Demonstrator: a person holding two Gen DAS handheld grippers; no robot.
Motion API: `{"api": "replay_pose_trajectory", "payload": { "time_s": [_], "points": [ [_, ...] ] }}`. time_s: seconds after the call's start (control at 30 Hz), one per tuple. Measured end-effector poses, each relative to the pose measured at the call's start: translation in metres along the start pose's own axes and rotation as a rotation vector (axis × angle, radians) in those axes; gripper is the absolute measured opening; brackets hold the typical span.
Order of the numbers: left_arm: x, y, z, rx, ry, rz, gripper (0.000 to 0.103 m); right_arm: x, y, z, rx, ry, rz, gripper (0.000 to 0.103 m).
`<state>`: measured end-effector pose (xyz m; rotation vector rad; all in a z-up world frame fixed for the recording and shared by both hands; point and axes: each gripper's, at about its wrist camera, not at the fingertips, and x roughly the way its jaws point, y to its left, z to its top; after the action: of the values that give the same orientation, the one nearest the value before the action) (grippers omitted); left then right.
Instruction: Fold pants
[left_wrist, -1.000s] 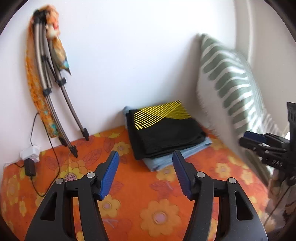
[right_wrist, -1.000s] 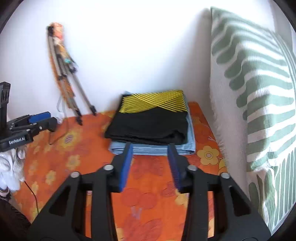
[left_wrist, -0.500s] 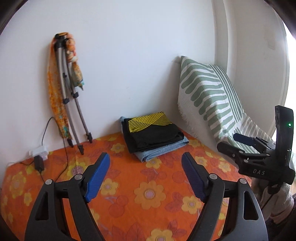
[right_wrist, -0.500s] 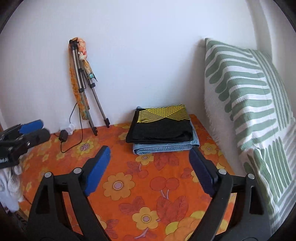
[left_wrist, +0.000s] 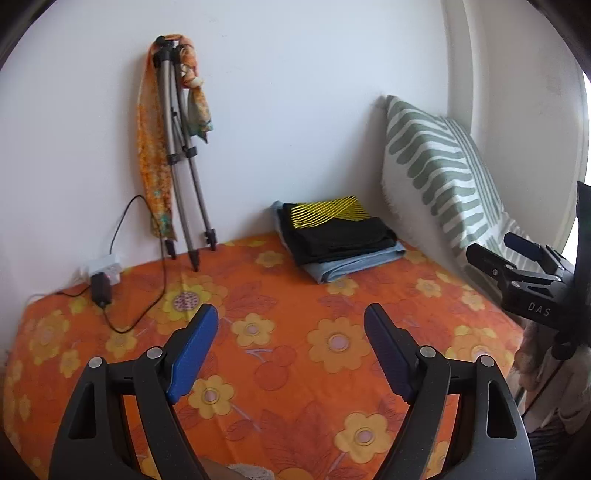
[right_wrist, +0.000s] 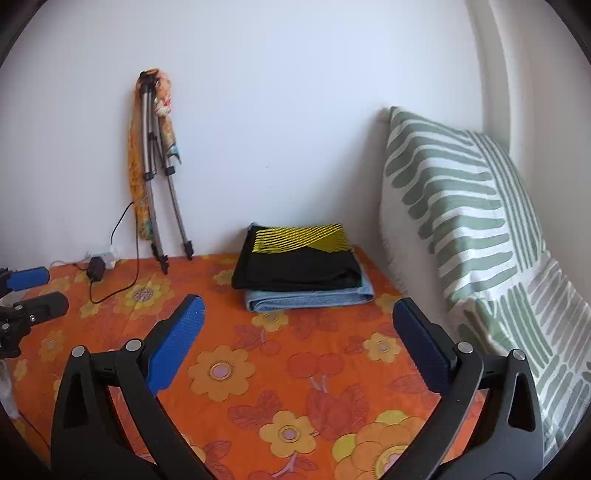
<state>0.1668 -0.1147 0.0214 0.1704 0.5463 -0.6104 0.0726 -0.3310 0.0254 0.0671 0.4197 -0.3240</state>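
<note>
White wall and an orange flowered bed cover (right_wrist: 295, 369) make up the scene; a tripod (right_wrist: 155, 173) draped with a scarf is leaned in the corner, and a green-striped pillow (right_wrist: 461, 221) is propped at the right.

Change noted: both hand-held grippers are now drawn well back from the clothes stack, which a second ago filled the near field of both wrist views. Jaw gaps were narrower then; both are now spread wide. Nothing is held by either.

- Left hand-held gripper (left_wrist: 291, 347): wide, empty, poised above bare bed cover.
- Right hand-held gripper (right_wrist: 299, 332): wide, empty; stack seen beyond its fingertips, well apart.
- Black folded pants (right_wrist: 295, 262), with a yellow-lined panel, are seen lying squarely on a folded light-blue garment (right_wrist: 310, 299), against the wall, just beside the pillow.

Judgement: the fold is taken as complete and the item as deposited; withdrawal reads as end of cycle. No unfolded pants are visible in either view, so a next item cannot be confirmed.
</note>
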Motion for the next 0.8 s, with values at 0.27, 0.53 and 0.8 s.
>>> {"api": "replay_pose_trajectory", "payload": {
  "time_s": [0.27, 0.53, 0.8],
  "points": [
    [0.019, 0.018, -0.011, -0.047, 0.067, 0.03, 0.083, 0.019, 0.014, 0.003, 0.009, 0.032, 0.058, 0.103],
    [0.022, 0.034, -0.012, -0.088, 0.066, 0.052, 0.083, 0.027, 0.019, 0.002, 0.001, 0.047, 0.05, 0.103],
    [0.015, 0.03, -0.011, -0.068, 0.046, 0.052, 0.083, 0.027, 0.014, 0.001, 0.01, 0.053, 0.038, 0.103]
  ]
}}
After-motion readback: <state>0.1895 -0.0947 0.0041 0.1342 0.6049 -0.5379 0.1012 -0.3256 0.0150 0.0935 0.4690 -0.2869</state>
